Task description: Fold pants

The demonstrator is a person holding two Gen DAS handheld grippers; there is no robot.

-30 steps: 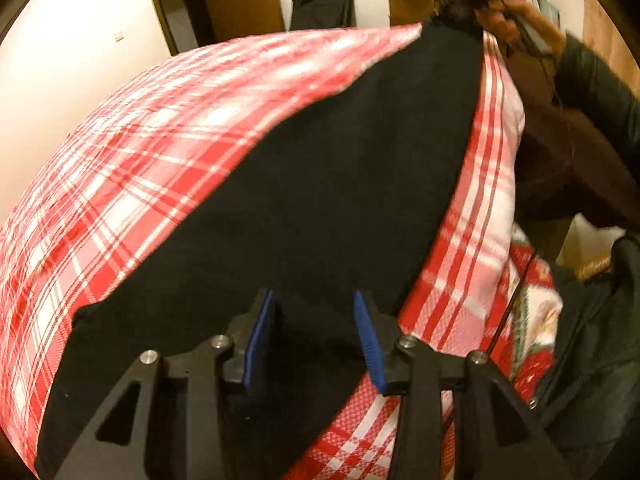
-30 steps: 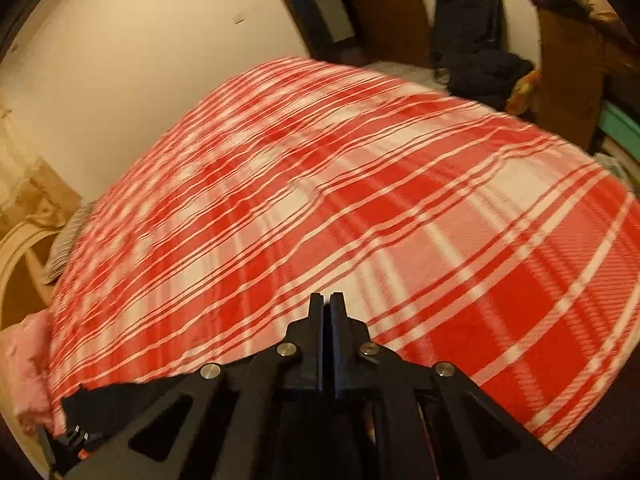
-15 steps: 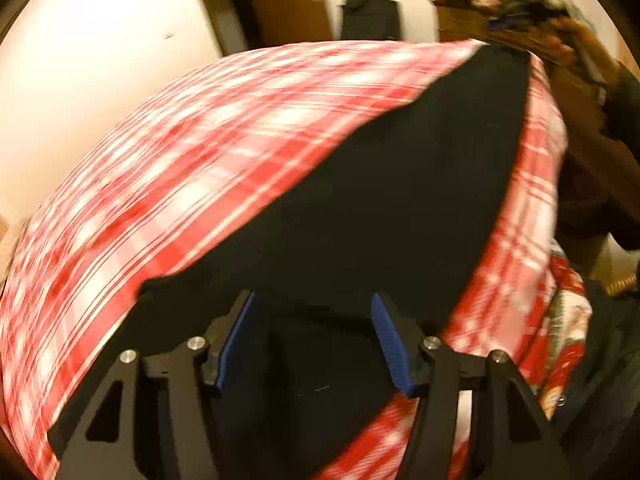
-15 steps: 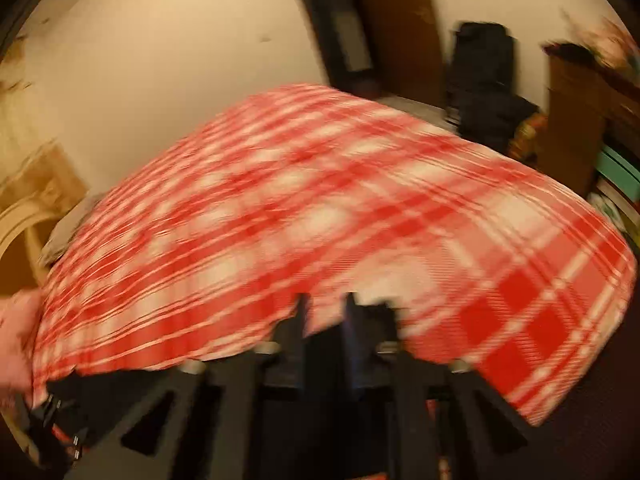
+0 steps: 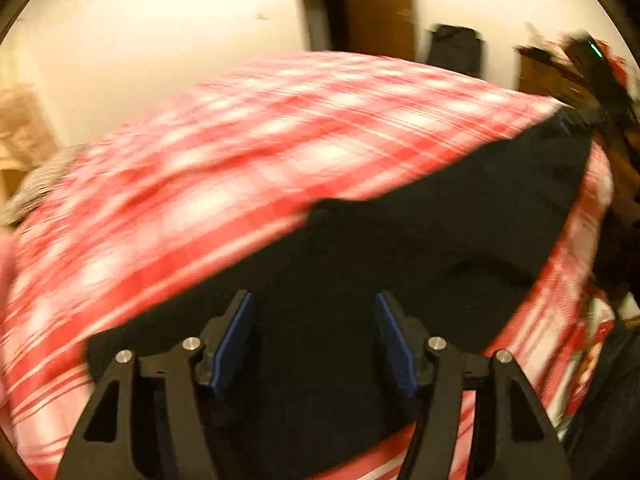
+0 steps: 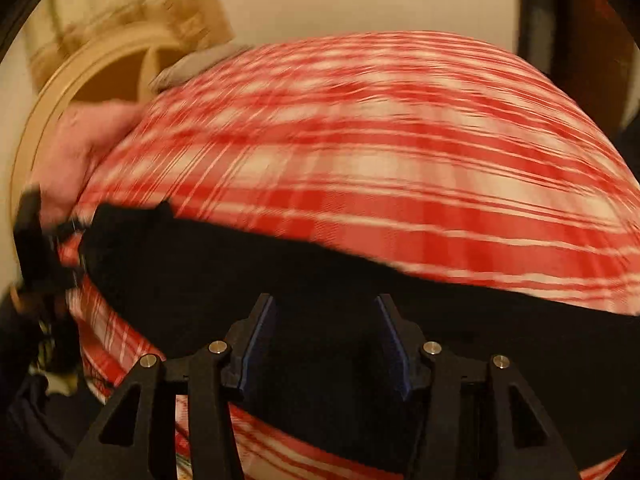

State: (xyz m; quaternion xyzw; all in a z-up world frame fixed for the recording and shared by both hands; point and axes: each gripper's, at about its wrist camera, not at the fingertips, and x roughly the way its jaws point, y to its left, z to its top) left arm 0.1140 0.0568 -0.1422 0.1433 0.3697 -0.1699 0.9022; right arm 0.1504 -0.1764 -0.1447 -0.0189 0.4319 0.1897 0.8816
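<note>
Black pants (image 5: 420,248) lie flat along the near edge of a bed with a red and white plaid cover (image 5: 240,152). My left gripper (image 5: 314,340) is open and empty, just above one end of the pants. In the right wrist view the pants (image 6: 240,272) stretch across the frame, and my right gripper (image 6: 326,340) is open and empty above them. The right gripper shows blurred at the pants' far end in the left wrist view (image 5: 600,76). The left gripper shows at the pants' left end in the right wrist view (image 6: 40,256).
The plaid cover (image 6: 380,152) fills the bed beyond the pants. A wooden headboard (image 6: 92,76) and pink pillow (image 6: 80,144) sit at one end. A brown door (image 5: 376,4), a dark bag (image 5: 456,48) and a wooden cabinet (image 5: 548,76) stand past the bed.
The right gripper has opened from shut and let go of the pants. Both grippers have swung, and the left jaws have spread wider. The pants now lie flat along the bed edge.
</note>
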